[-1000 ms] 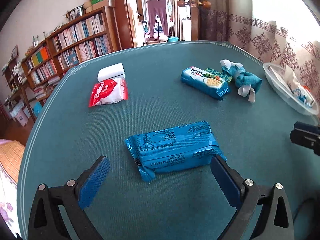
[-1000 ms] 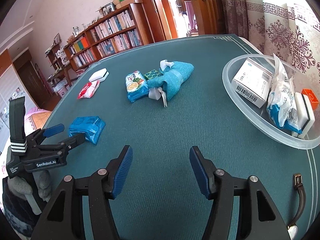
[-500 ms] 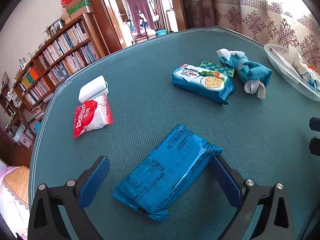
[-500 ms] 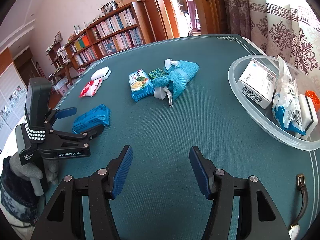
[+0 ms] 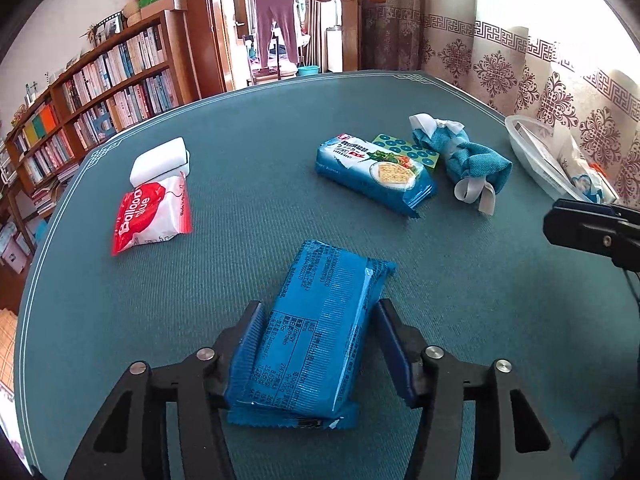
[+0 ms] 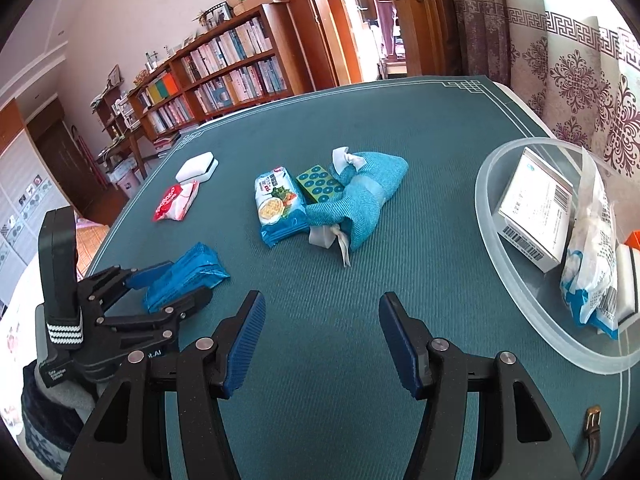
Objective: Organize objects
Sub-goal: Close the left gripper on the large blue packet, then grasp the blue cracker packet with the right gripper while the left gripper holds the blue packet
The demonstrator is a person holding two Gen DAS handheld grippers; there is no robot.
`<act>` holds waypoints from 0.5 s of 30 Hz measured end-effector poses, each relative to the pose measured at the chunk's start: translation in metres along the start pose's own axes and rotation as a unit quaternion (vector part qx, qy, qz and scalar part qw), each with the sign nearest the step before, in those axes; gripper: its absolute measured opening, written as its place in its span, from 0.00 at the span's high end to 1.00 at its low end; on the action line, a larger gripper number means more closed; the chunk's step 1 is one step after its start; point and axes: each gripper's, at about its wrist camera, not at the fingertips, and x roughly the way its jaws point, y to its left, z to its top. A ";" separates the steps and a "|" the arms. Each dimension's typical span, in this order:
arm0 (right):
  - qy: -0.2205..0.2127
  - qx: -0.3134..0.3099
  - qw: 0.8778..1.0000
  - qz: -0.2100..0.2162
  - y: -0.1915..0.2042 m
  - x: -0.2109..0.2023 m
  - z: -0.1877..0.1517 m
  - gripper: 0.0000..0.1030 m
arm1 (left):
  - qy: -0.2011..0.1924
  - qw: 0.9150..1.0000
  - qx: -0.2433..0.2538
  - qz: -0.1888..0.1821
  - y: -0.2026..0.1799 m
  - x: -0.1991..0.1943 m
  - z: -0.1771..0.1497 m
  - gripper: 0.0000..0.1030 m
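Bright window glare, sharp centre, probably warped edges.

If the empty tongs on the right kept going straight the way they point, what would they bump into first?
Probably just the bare green table mat in front of the right tongs. Farther along that line lies the teal cloth bundle, though depth is hard to judge.
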 end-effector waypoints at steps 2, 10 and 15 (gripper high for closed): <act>-0.001 -0.006 1.000 0.007 0.007 0.006 0.007 0.41 | -0.004 1.000 0.000 -0.001 -0.001 -0.001 -0.001 0.49; -0.025 -0.060 0.998 0.019 0.042 0.023 0.040 0.41 | -0.011 0.999 -0.051 -0.002 0.015 -0.003 -0.001 0.54; -0.020 -0.084 0.996 0.023 0.050 0.050 0.059 0.41 | -0.018 0.995 -0.101 -0.001 0.032 -0.006 -0.002 0.55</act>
